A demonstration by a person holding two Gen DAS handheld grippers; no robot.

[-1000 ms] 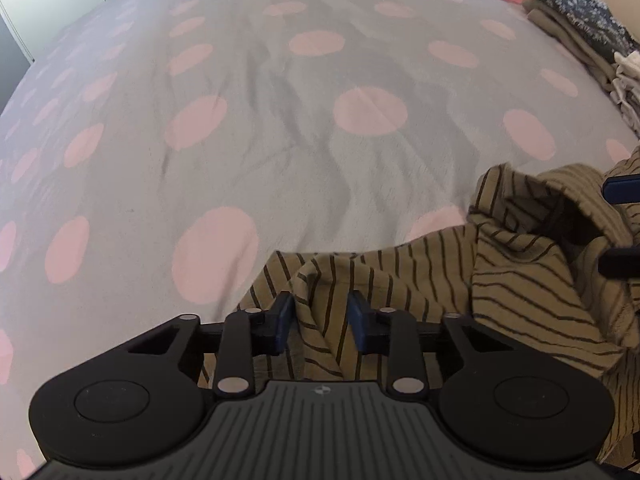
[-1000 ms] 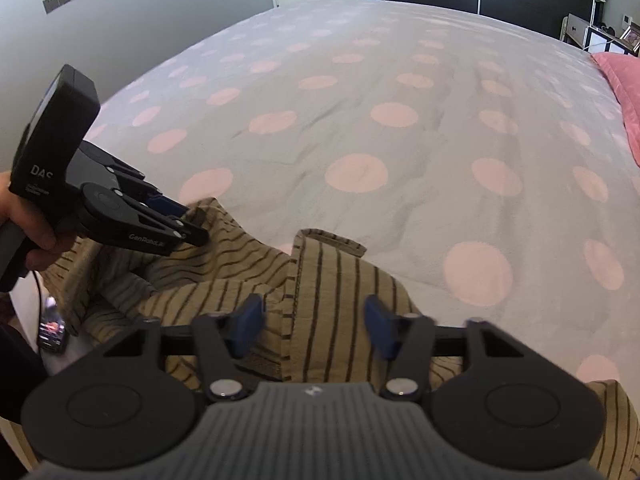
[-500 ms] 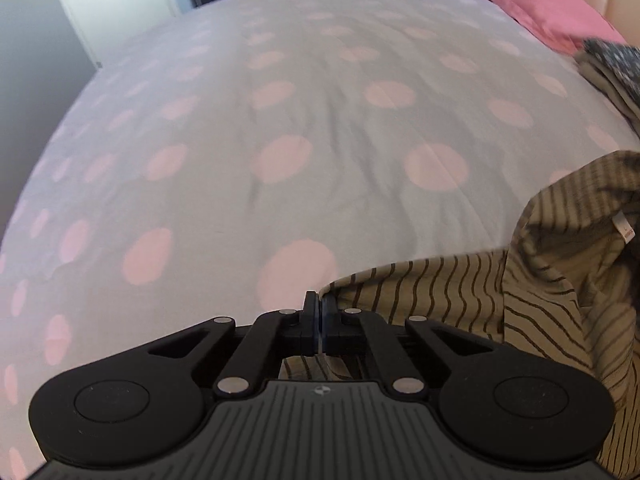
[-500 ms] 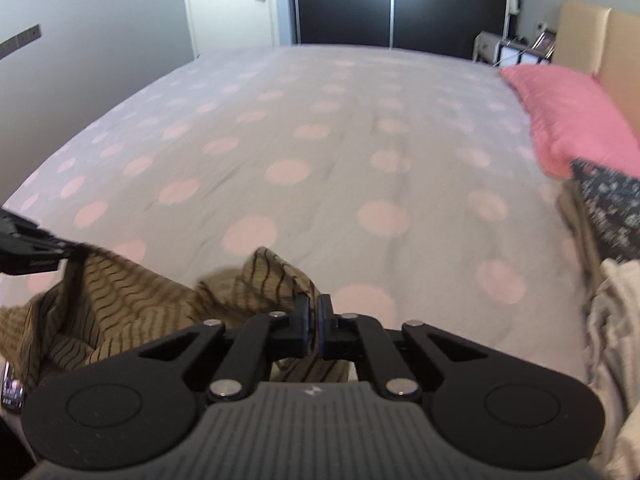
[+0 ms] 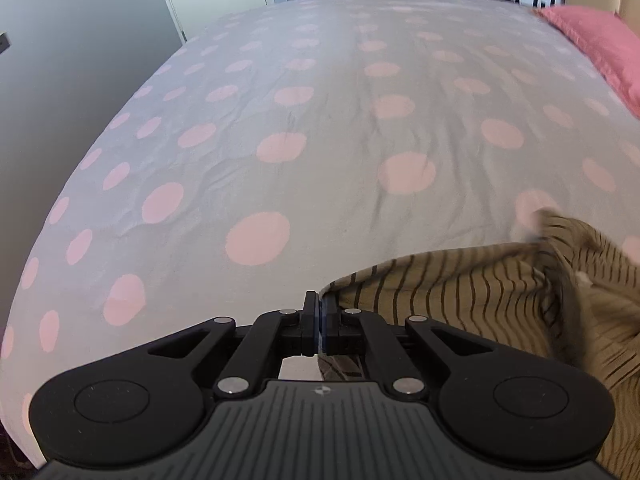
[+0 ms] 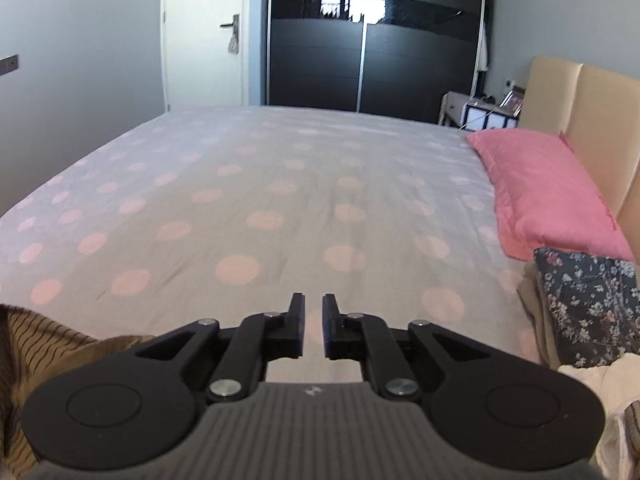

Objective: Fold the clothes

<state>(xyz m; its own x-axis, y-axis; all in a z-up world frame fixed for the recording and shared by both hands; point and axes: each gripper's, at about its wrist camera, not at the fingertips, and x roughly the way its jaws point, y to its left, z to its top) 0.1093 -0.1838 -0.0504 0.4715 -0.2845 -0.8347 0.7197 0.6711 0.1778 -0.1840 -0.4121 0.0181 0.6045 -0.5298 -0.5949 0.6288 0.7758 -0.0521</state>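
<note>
A tan garment with thin dark stripes (image 5: 480, 296) hangs crumpled over the near edge of the bed. My left gripper (image 5: 319, 320) is shut on its edge, and the cloth trails off to the right. In the right wrist view the same striped garment (image 6: 44, 344) shows at the lower left, beside and below my right gripper (image 6: 313, 320). The right gripper's jaws stand a little apart with nothing visible between them, raised above the bed.
The bed has a grey cover with pink dots (image 6: 280, 200). A pink pillow (image 6: 548, 192) lies at the right by the beige headboard. A pile with a dark floral garment (image 6: 588, 304) and white cloth sits at the right edge. A dark wardrobe and white door stand beyond.
Both grippers shut on the striped garment and lifted. Since then the right gripper's jaws have parted, it has risen, and the cloth has left its jaws. The left still holds.
</note>
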